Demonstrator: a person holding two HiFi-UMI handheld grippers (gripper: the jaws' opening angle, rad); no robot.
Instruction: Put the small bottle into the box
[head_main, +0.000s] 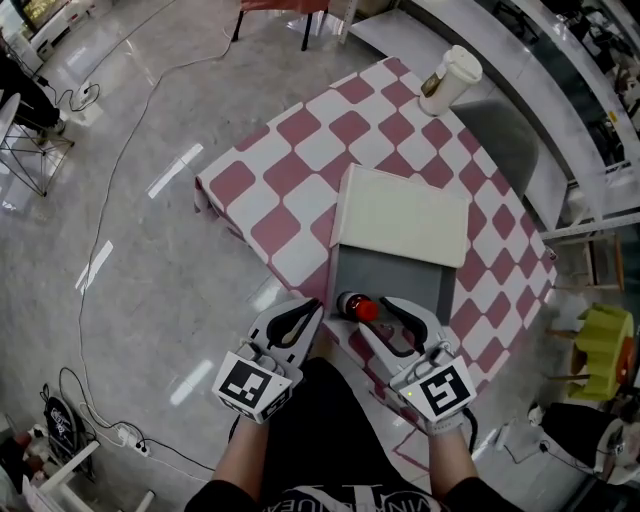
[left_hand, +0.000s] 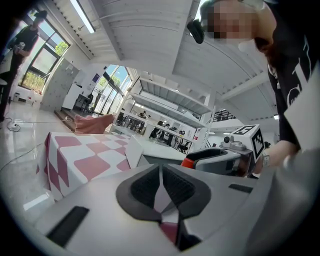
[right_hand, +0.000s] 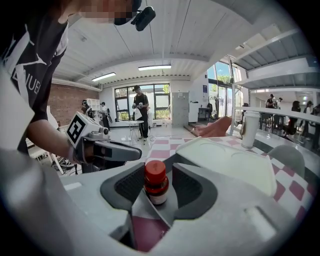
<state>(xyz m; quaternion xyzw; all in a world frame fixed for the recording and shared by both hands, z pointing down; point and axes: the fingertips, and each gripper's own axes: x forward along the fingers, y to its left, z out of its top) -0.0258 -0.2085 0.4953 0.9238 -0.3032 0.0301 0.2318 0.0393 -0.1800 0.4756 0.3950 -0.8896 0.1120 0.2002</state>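
Observation:
A small dark bottle with a red cap (head_main: 357, 307) stands at the near edge of the open grey box (head_main: 395, 272), whose cream lid (head_main: 405, 215) is folded back on the table. In the right gripper view the bottle (right_hand: 156, 184) looks upright between the jaws of my right gripper (right_hand: 158, 172), with a thin gap beside it, so the pads do not clamp it. From the head view that right gripper (head_main: 374, 311) reaches over the box's near rim. My left gripper (head_main: 308, 308) hangs just left of the bottle; its jaws (left_hand: 161, 171) meet, with nothing between them.
The box lies on a table with a pink-and-white checked cloth (head_main: 300, 150). A white lidded cup (head_main: 450, 78) stands at the far corner. A green stool (head_main: 600, 345) is to the right, cables run over the floor (head_main: 110, 200), and people stand far back (right_hand: 141, 112).

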